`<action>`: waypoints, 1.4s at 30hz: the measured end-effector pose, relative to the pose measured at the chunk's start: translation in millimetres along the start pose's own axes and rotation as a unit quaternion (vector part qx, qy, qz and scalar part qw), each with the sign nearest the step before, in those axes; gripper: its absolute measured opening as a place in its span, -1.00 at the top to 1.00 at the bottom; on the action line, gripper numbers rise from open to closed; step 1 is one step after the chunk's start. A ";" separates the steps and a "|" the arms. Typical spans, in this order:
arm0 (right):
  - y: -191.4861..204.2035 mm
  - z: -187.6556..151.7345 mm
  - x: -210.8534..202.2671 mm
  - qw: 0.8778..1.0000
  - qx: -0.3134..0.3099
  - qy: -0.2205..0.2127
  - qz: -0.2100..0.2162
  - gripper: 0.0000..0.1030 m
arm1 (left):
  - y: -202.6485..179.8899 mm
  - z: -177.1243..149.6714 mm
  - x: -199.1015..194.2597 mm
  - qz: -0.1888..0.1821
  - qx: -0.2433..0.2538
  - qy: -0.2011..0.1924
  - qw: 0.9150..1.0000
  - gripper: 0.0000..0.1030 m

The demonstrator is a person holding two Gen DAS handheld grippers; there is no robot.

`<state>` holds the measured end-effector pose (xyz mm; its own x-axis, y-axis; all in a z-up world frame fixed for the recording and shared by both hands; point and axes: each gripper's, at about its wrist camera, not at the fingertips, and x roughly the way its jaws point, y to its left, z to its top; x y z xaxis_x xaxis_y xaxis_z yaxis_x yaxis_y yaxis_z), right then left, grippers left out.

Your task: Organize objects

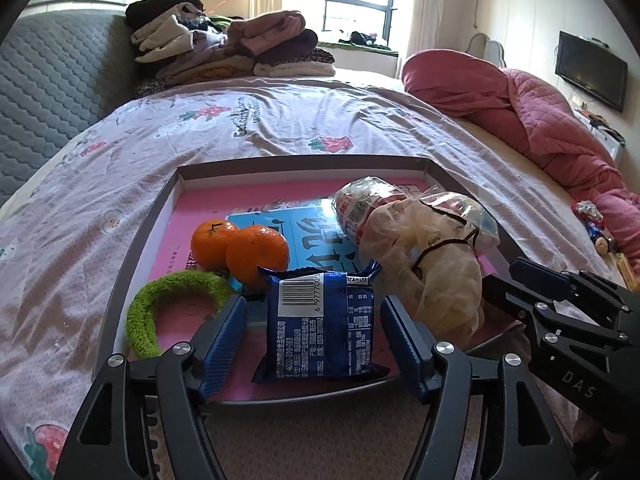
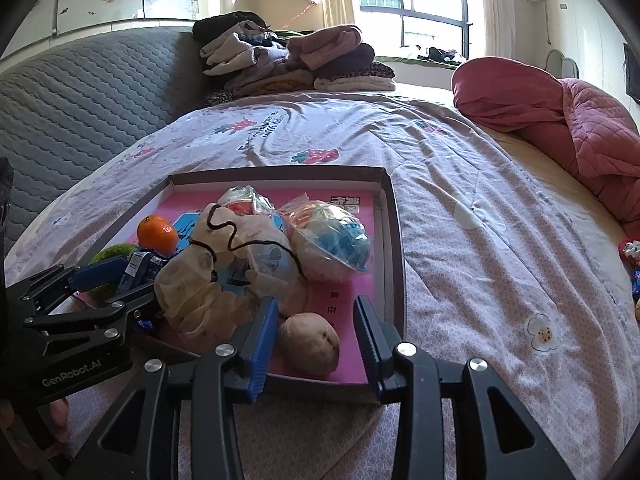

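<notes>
A blue snack packet (image 1: 320, 322), barcode side up, is lying in the shallow box (image 1: 304, 162) at its near edge, between the left gripper (image 1: 313, 330)'s spread fingers, pads clear. The right gripper (image 2: 316, 338) is standing open around a brownish potato (image 2: 309, 343). Packet print is too blurred for reading.

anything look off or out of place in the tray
Nothing spilled or damaged. The green ring lies half over the tray near-left rim, and the blue snack packet lies barcode side up, leaning against an orange.
</notes>
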<state>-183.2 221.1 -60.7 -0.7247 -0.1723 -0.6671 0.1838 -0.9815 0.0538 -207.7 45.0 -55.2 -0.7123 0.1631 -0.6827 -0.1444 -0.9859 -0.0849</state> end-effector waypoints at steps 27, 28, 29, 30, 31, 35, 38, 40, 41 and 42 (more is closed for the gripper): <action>26.7 26.9 -56.9 0.998 -0.002 -0.061 0.001 -0.09 | 21.5 9.8 -71.5 0.044 -0.041 -0.050 0.997 -0.45; 28.6 28.7 -60.9 0.998 -0.003 -0.065 0.001 -0.10 | 21.9 10.1 -76.0 0.045 -0.041 -0.051 0.997 -0.45; 31.0 29.6 -64.9 0.998 -0.005 -0.067 0.001 -0.10 | 22.5 10.7 -79.5 0.047 -0.042 -0.052 0.997 -0.45; 32.1 30.9 -67.5 0.998 -0.005 -0.070 0.001 -0.10 | 22.9 10.8 -83.8 0.049 -0.042 -0.054 0.996 -0.45; 33.4 31.1 -70.8 0.997 -0.006 -0.072 0.000 -0.11 | 23.5 11.2 -87.6 0.050 -0.042 -0.055 0.996 -0.45; 38.5 35.2 -83.3 0.997 -0.006 -0.079 0.003 -0.15 | 22.1 16.1 -105.0 0.056 -0.040 -0.066 0.995 -0.45; 42.5 38.9 -92.4 0.996 -0.010 -0.084 0.001 -0.20 | 19.3 19.8 -120.6 0.062 -0.034 -0.078 0.994 -0.45; 45.0 41.3 -97.6 0.996 -0.014 -0.086 0.000 -0.22 | 19.1 22.4 -128.9 0.065 -0.035 -0.083 0.994 -0.45; 46.5 42.3 -101.0 0.996 -0.017 -0.087 -0.001 -0.24 | 18.8 23.7 -133.8 0.065 -0.036 -0.085 0.994 -0.45; 47.8 43.7 -104.9 0.996 -0.019 -0.090 -0.004 -0.26 | 18.5 24.8 -137.9 0.065 -0.038 -0.087 0.993 -0.45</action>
<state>-127.4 188.6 44.3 -0.8328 -0.1802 -0.5235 0.2000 -0.9796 0.0190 -129.2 5.2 55.4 -0.8298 0.0317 -0.5571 0.0048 -0.9979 -0.0639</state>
